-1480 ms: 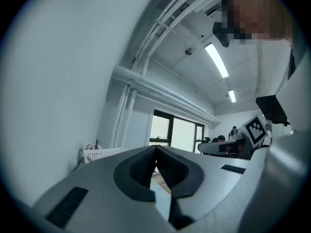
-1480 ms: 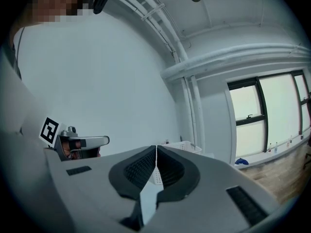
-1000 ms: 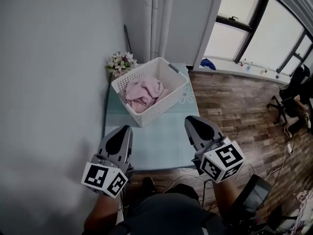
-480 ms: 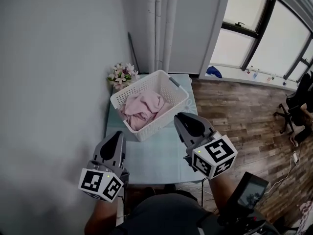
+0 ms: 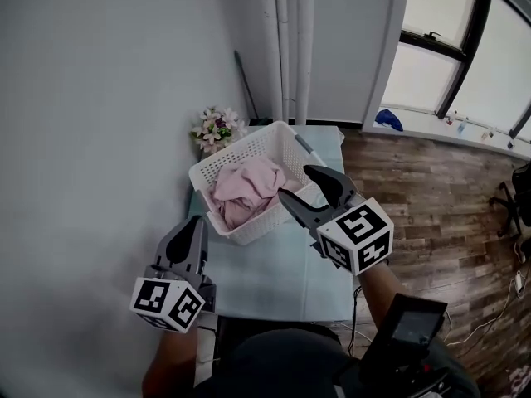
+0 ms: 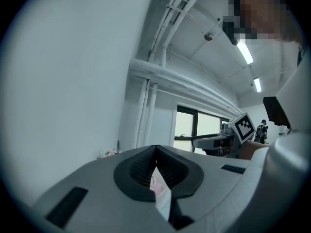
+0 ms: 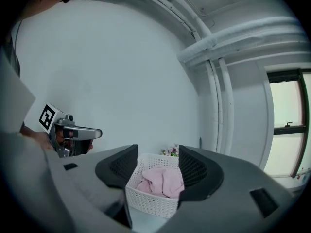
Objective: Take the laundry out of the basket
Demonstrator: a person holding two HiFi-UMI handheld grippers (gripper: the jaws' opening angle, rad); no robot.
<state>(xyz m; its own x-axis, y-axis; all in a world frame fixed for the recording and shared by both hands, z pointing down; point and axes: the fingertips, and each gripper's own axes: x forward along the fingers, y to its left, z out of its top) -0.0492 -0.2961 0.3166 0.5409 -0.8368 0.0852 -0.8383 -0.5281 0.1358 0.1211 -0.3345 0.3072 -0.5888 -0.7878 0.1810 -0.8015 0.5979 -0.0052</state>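
A white lattice laundry basket (image 5: 264, 222) stands on the far left part of a light teal table (image 5: 274, 276), with crumpled pink laundry (image 5: 245, 187) inside. My right gripper (image 5: 296, 183) hovers at the basket's near right rim, jaws opening, nothing between them. In the right gripper view the basket (image 7: 150, 200) and the pink laundry (image 7: 163, 181) show beyond the parted jaws of the right gripper (image 7: 156, 152). My left gripper (image 5: 196, 222) hangs low over the table's near left, shut and empty. The left gripper view shows the left gripper (image 6: 155, 150) with its pads closed together.
A small bunch of flowers (image 5: 216, 127) sits behind the basket against the white wall. White pipes (image 5: 290, 48) run up the corner. Wooden floor (image 5: 431, 197) and windows lie to the right. A dark device (image 5: 408, 330) hangs by the person's waist.
My right gripper has moved forward to the basket's rim and its jaws have parted. The left gripper has stayed low near the table's front. The head view has shifted closer.
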